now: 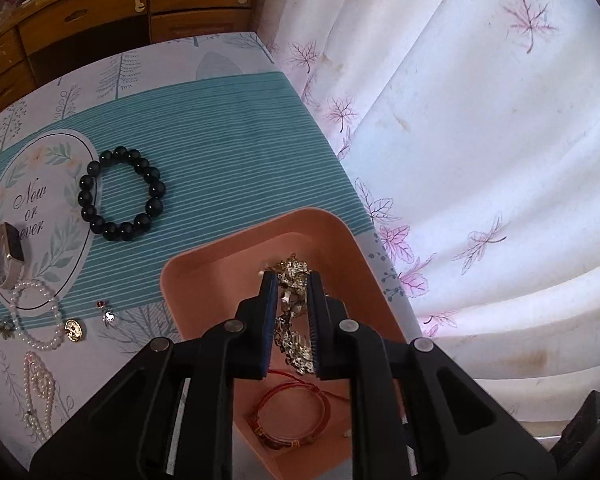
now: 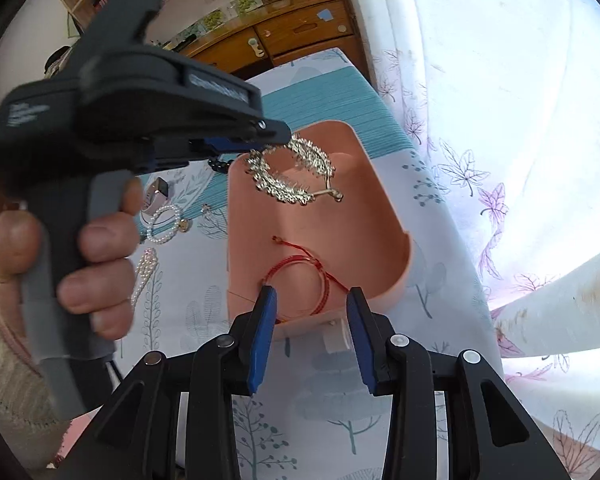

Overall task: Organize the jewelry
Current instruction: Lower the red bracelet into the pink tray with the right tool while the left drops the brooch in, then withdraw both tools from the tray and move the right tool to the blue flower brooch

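One bracelet held: left hand-held gripper pinches gold leaf bracelet above pink tray.
Right hand-held gripper: wide, empty, lower centre.

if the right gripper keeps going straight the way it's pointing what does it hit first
Most likely the near wall of the pink tray, with the red string bracelet just inside it. The right gripper is open and lined up with both, though depth is hard to judge.

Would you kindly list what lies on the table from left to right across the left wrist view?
Watch → pearl bracelet → gold coin charm → black bead bracelet → pink tray → gold leaf bracelet in the left tongs.
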A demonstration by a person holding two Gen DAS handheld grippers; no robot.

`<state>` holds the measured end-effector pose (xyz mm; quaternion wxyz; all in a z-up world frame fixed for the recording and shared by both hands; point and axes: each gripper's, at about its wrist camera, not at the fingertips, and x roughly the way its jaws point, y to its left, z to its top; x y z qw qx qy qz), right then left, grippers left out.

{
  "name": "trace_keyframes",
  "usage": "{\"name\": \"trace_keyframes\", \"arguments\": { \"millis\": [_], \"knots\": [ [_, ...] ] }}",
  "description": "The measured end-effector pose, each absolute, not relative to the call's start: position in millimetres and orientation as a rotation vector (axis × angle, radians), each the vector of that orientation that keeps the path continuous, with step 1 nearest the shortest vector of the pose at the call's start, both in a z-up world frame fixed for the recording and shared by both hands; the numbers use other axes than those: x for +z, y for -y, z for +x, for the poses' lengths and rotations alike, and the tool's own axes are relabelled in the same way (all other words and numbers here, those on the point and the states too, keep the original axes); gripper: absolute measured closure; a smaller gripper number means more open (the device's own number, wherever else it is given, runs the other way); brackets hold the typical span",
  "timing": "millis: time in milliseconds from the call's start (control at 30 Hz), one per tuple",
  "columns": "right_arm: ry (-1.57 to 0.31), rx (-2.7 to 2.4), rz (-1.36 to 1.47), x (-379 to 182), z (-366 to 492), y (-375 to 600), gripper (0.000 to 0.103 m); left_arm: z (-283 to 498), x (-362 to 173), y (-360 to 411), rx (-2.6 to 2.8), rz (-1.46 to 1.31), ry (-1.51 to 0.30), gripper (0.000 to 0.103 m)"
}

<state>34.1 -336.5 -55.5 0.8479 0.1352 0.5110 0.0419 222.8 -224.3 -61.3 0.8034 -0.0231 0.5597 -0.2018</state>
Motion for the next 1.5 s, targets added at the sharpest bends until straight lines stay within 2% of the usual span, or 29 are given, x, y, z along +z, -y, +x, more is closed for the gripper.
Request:
{"name": "trace_keyframes", "arguments": {
  "millis": [100, 133, 167, 233, 533, 1233, 1500],
  "knots": [
    [-1.085, 0.083, 0.296, -57, 32, 341, 0.066, 225, -76, 225, -0.445, -0.023, -1.238, 0.088],
    [-1.085, 0.08, 0.294, -56, 31, 341, 0.066, 224, -78, 223, -0.448, -0.025, -1.253, 0.081],
    [-1.084, 0.079, 0.293, -57, 31, 341, 0.066, 223, -78, 220, -0.448, -0.033, -1.259, 0.069],
    [-1.078, 0.08, 0.285, -55, 30, 340, 0.066, 219, -74, 211, -0.436, -0.055, -1.245, 0.059],
    [-1.07, 0.083, 0.249, -56, 36, 315, 0.066, 190, -44, 155, -0.399, -0.116, -1.135, 0.059],
    [-1.048, 0.128, 0.134, -45, 24, 260, 0.066, 66, -12, -12, -0.194, -0.143, -1.042, 0.059],
    [-1.032, 0.27, 0.013, -33, 16, 207, 0.066, 30, -6, -68, -0.046, -0.146, -0.994, 0.059]
  ]
}}
